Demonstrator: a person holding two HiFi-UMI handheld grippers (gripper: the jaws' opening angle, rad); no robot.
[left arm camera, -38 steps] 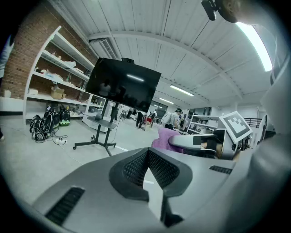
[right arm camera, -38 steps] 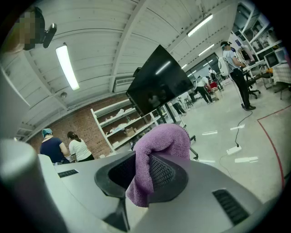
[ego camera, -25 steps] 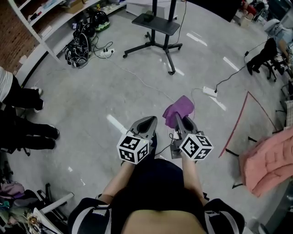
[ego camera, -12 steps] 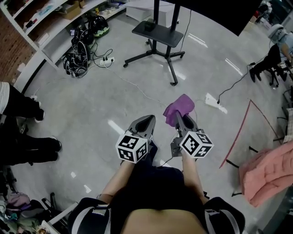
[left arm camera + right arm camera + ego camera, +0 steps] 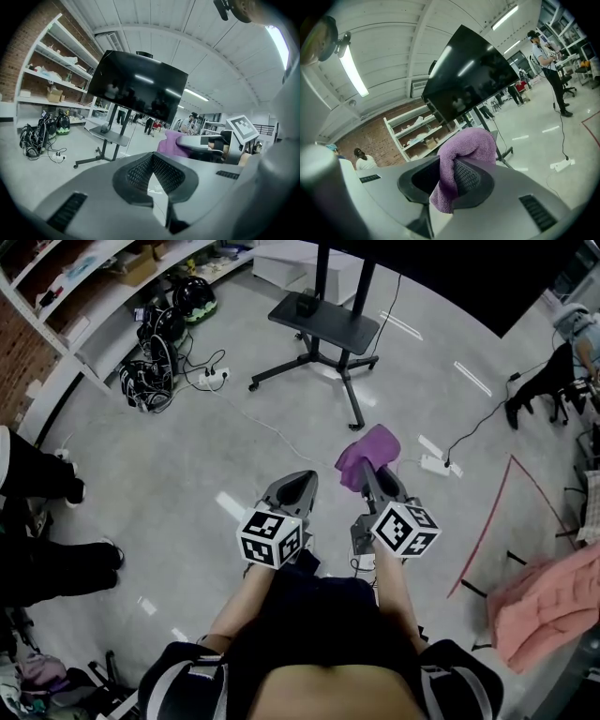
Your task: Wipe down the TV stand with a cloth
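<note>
the right gripper is clamping a crumpled purple terry cloth between its jaws, with the fabric draping over the tips. the left gripper is holding its jaws pressed together at the tips, with nothing between them. both are hovering side by side over the grey concrete floor. the black wheeled tv stand with a flat shelf is standing ahead, well apart from the cloth, carrying a dark screen. a white power strip is lying near the cloth.
</note>
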